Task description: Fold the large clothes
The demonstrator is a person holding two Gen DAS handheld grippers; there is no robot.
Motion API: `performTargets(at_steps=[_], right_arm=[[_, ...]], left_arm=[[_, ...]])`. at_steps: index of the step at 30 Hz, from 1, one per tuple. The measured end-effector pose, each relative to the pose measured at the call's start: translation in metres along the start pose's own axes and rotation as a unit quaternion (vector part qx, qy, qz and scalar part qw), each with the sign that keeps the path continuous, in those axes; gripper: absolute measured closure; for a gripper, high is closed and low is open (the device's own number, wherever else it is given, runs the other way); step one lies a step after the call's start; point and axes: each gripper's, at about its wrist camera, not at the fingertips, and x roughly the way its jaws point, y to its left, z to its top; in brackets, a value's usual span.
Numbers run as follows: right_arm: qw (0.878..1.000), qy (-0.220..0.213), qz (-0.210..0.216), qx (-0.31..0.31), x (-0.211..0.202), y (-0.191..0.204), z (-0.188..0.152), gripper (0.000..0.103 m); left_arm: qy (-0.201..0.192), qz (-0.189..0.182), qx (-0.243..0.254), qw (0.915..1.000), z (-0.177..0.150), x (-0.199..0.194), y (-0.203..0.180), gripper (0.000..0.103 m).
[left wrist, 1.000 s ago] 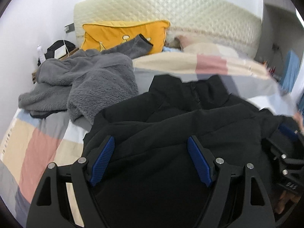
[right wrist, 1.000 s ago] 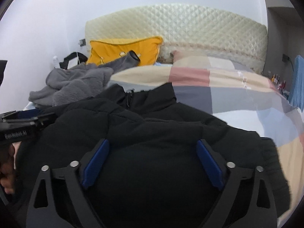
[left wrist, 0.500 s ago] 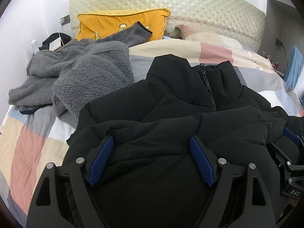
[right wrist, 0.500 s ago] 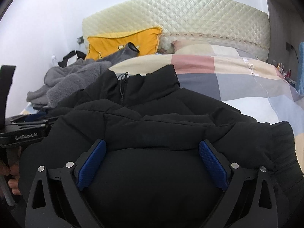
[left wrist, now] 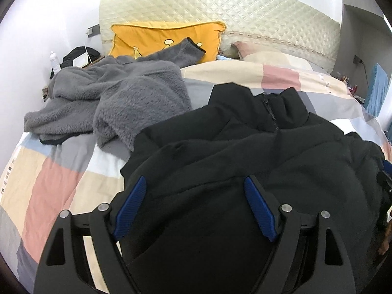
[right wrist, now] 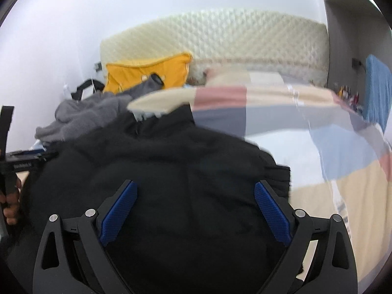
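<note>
- Black, puffy jacket (left wrist: 245,161) fills the space ahead of the left gripper (left wrist: 196,205) in the left wrist view; it lies bunched on the patchwork bed (left wrist: 49,186), collar and zip at the far end. The blue pads (left wrist: 131,205) stand wide apart with cloth between them, and I cannot tell whether they press on it.
- Grey fleece garment (left wrist: 117,93) lies just beyond and to the left of this gripper, its edge touching the jacket. Risk: a forward sweep could drag the fleece into the fold.
- Slippery padding is a second risk: a thick fold may spring open once let go.
- Black jacket (right wrist: 176,171) also lies between the spread pads (right wrist: 118,214) of the right gripper (right wrist: 194,215) in the blurred right wrist view; contact is unclear. A cuff (right wrist: 281,176) sits just right of it, so the sleeve may flop out of the fold.
</note>
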Motion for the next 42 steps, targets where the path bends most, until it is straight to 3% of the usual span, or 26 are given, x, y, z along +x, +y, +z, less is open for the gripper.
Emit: performTargets(at_steps=[3,8,14,18,25,31,36,42], right_arm=[[1.000,0.000,0.007,0.006,0.009,0.000,-0.013,0.006],[1.000,0.014,0.000,0.011,0.015,0.004,-0.013,0.003],[1.000,0.001,-0.010,-0.022,-0.031,0.020,-0.007,0.004],[0.999,-0.020,-0.006,-0.044,-0.079,0.036,0.007,0.005],[0.995,-0.090,0.020,-0.021,-0.199,0.053,0.055,0.004],[0.993,-0.113,0.023,-0.020,-0.301,0.055,0.082,0.004],[0.994,-0.093,0.050,-0.033,-0.368,0.042,0.087,0.004],[0.997,-0.028,0.074,-0.009,-0.408,0.008,0.063,0.004]], left_arm=[[-0.006,0.008,0.013,0.9999,-0.007,0.008,-0.004,0.020],[0.004,0.010,-0.010,0.9999,-0.008,0.012,-0.001,0.019],[0.002,0.003,0.001,1.0000,-0.002,-0.025,0.001,0.019],[-0.024,0.009,0.015,0.9996,0.018,-0.083,0.003,0.019],[-0.062,-0.020,-0.011,0.9978,0.059,-0.213,0.012,0.019],[-0.080,-0.037,-0.023,0.9958,0.065,-0.321,0.014,0.018],[-0.075,-0.058,-0.009,0.9955,0.056,-0.392,0.023,0.017],[-0.021,-0.095,-0.043,0.9944,0.021,-0.425,0.069,0.016]])
